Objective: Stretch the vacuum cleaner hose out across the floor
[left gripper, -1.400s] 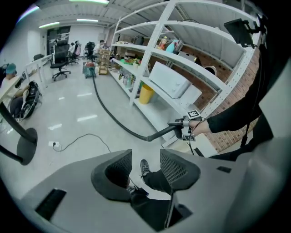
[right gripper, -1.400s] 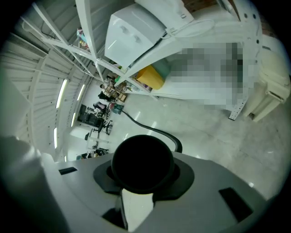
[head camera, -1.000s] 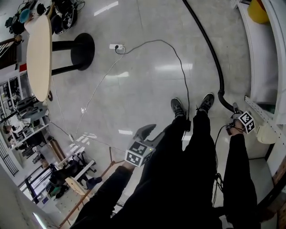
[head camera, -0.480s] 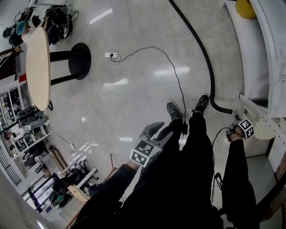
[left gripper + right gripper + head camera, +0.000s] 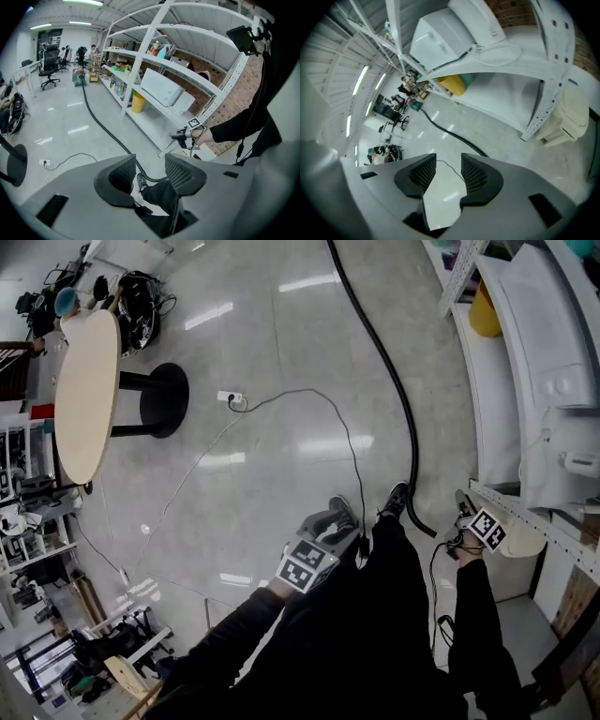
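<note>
Beside the right shoe [image 5: 397, 500] the hose [image 5: 394, 381] now ends loose on the floor [image 5: 281, 381], the right gripper [image 5: 463, 506] having just spread its jaws and lifted away empty, the left gripper [image 5: 336, 521] likewise spread and empty: stretching looks finished.

In the head view the hose [image 5: 394, 390] runs from the top centre down to the lower middle. It ends on the floor just right of the person's shoes [image 5: 396, 499] and left of the shelving rack [image 5: 525, 512] that lines the right edge. The round table [image 5: 84, 395] stands at upper left; the power strip [image 5: 227, 397] lies between its foot and the hose, its cable [image 5: 349, 439] looping down toward the shoes.
</note>
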The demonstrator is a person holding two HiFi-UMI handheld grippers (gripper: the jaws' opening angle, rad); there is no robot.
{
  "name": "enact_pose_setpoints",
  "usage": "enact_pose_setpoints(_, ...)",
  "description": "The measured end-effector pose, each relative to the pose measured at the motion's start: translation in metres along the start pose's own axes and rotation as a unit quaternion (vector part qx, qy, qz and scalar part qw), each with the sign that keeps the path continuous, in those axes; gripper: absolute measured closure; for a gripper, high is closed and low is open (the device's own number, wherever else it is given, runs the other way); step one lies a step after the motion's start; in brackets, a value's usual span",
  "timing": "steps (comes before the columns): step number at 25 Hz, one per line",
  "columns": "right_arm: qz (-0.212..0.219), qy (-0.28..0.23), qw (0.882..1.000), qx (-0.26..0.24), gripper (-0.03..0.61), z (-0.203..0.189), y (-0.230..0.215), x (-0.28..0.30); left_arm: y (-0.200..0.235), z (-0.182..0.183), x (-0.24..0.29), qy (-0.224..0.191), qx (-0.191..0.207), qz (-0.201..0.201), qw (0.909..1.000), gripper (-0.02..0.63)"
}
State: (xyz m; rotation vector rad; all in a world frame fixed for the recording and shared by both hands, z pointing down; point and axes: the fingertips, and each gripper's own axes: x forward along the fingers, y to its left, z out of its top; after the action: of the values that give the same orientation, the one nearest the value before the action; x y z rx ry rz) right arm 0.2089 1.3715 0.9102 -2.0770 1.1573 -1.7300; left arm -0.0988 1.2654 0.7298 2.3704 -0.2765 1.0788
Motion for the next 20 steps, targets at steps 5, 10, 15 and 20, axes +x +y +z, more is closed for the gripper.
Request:
enact_pose_setpoints(5, 0.11, 0.01, 0.988, -0.109, 0.439, 0.002, 0.138, -0.036, 0.01, 0.016, -0.034, -0.04, 0.0, 0.021, 0.999, 0.407)
enact_pose_setpoints(10, 0.18, -0.004, 0.966, -0.183, 0.519, -0.012, 0.246, -0.084, 0.032, 0.02, -0.085, -0.086, -0.011, 0.051, 0.9949, 0.407)
enact_pose_setpoints(15, 0.187, -0.027, 0.939, -0.288, 0.534, -0.027, 0.325, -0.121, 0.052, 0.019, -0.133, -0.148, -0.048, 0.057, 0.9861, 0.407)
enact_pose_setpoints(20, 0.141, -0.006, 0.901, -0.41, 0.541, -0.076, 0.375, -0.128, 0.078, 0.0, -0.149, -0.167, -0.065, 0.026, 0.9835, 0.407)
